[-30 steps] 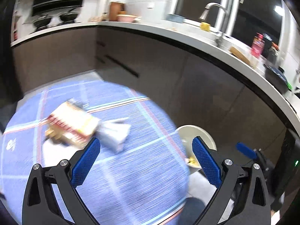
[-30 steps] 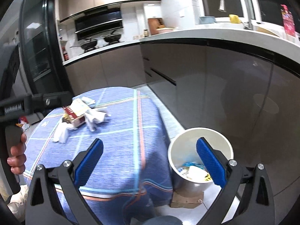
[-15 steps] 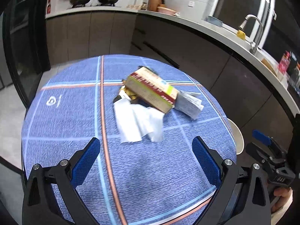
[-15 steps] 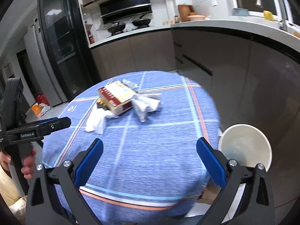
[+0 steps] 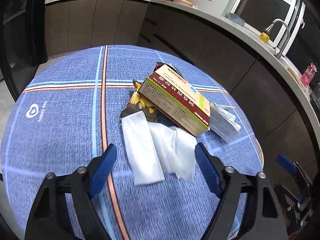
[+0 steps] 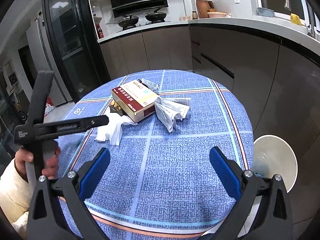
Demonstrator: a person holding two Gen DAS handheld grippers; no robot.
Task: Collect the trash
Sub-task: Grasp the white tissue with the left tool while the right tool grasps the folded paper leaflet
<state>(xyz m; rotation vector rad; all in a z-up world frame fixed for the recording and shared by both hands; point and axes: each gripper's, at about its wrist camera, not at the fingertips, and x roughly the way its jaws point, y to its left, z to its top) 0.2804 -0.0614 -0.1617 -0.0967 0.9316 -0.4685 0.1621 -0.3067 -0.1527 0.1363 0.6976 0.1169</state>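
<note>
White tissue [image 5: 158,150] flat on blue tablecloth [image 5: 66,124] beside medicine box [image 5: 176,100], between closing left gripper [image 5: 155,168] pads, seemingly untouched; right gripper [image 6: 160,172] wide open, empty.

Bench cloth [image 5: 66,124]: woven blue fabric, coarse weave, matt. Medicine box [image 5: 176,100]: printed card, slight sheen. Tissue [image 5: 158,152]: soft white paper, matt, creased. Leaflet [image 6: 172,110]: thin printed paper, crumpled. Wrapper [image 5: 140,102]: shiny foil. Left claw [image 5: 155,170]: matt black plastic, blue ribbed pads. Bin [image 6: 288,160]: smooth white plastic.
</note>
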